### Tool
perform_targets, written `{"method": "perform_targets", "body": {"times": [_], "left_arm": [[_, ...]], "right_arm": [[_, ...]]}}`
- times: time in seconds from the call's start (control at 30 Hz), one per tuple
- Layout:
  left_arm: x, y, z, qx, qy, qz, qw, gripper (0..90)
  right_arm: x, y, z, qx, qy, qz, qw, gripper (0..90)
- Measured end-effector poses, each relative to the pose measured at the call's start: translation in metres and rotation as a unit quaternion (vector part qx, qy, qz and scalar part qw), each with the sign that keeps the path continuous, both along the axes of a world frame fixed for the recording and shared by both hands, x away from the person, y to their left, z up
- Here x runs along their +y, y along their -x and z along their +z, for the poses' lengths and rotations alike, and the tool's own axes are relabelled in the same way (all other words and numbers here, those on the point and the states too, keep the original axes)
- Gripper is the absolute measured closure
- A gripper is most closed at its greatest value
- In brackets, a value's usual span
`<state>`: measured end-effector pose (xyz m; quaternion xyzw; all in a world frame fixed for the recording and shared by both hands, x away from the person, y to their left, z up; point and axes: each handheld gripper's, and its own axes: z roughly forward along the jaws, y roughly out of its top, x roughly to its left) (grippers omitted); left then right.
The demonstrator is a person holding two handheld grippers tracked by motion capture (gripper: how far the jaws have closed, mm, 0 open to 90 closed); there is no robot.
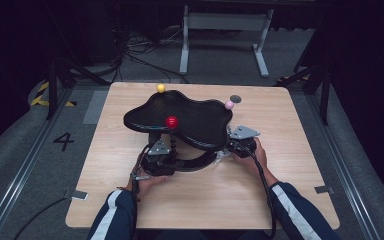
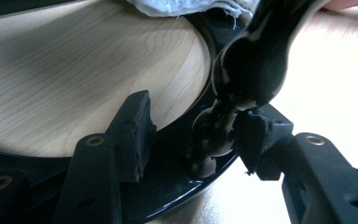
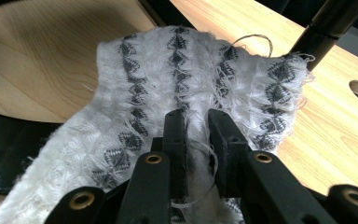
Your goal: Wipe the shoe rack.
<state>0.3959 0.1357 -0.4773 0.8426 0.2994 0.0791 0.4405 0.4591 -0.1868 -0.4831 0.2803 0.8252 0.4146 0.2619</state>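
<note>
Right now we count 1 black stand (image 1: 180, 117) w/ a wavy tray top, sitting mid-bench (image 1: 280, 200), and 3 balls on it: 1 red (image 1: 172, 121) at the front, 1 yellow (image 1: 160, 88) at the far rim, 1 pink (image 1: 229, 104) at the right rim. We hold 2 tools. Our left tool (image 2: 193, 135) is spread around the stand's glossy beaded post (image 2: 219, 130); right pad touches the post, left pad stands apart from it, above the ring base (image 2: 177, 186). Our right tool (image 3: 196, 135) is pressed nearly together, pinching 1 white cloth (image 3: 135, 107) w/ dark woven stripes; the cloth lies on the bench just beside the base, under the tray's right-front edge. Both hands sit at the stand's near side.
</note>
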Motion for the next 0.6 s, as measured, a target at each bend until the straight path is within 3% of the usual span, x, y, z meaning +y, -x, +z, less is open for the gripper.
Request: {"method": "perform_targets", "body": {"times": [0.17, 0.27, 0.33, 0.43, 0.6], "left_arm": [[0.000, 0.001, 0.000, -0.004, -0.004, 0.007, 1.0000, 40.9], [0.000, 0.003, 0.003, -0.012, -0.023, 0.008, 0.9996, 38.5], [-0.001, 0.006, 0.004, -0.003, -0.031, 0.010, 0.9995, 34.6], [-0.004, 0.009, 0.006, -0.006, -0.049, 0.020, 0.9986, 28.3], [-0.004, 0.013, 0.011, -0.027, -0.051, 0.025, 0.9980, 27.4]], "right_arm": [[0.000, 0.002, 0.000, 0.000, 0.002, 0.008, 1.0000, 77.0], [-0.001, 0.003, 0.000, -0.002, 0.000, 0.009, 1.0000, 76.2], [-0.001, 0.003, 0.000, 0.000, -0.002, 0.010, 0.9999, 75.2], [-0.003, 0.003, 0.000, 0.000, -0.008, 0.011, 0.9999, 73.6], [0.000, 0.006, 0.001, 0.000, -0.011, 0.020, 0.9997, 73.2]]}}
